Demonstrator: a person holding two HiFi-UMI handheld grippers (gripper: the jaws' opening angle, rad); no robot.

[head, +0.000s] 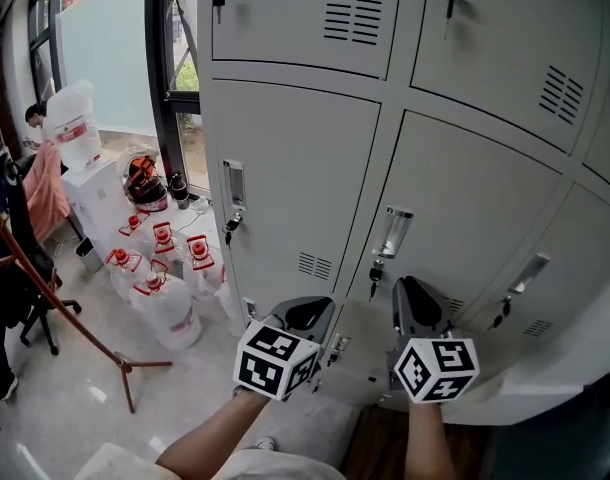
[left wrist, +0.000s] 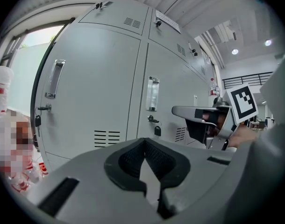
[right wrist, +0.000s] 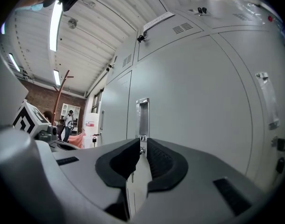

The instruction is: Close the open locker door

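Observation:
A wall of grey lockers (head: 315,178) fills the head view, and every door in the upper and middle rows lies flush. Low down between my grippers, a pale grey door panel (head: 363,363) with a latch (head: 335,348) at its left edge seems to stand out from the row; how far, I cannot tell. My left gripper (head: 303,314) (left wrist: 143,146) is to its left, pads touching, nothing held. My right gripper (head: 417,303) (right wrist: 141,146) is to its right, pads almost together with only a thin slit, nothing between them, pointing at a door's recessed handle (right wrist: 142,118).
Several water jugs with red caps (head: 165,298) stand on the floor at left, beside a white dispenser (head: 80,138). A slanted red-brown stand pole (head: 55,298) and a dark chair (head: 25,298) are further left. Keys hang in the locks (head: 231,226).

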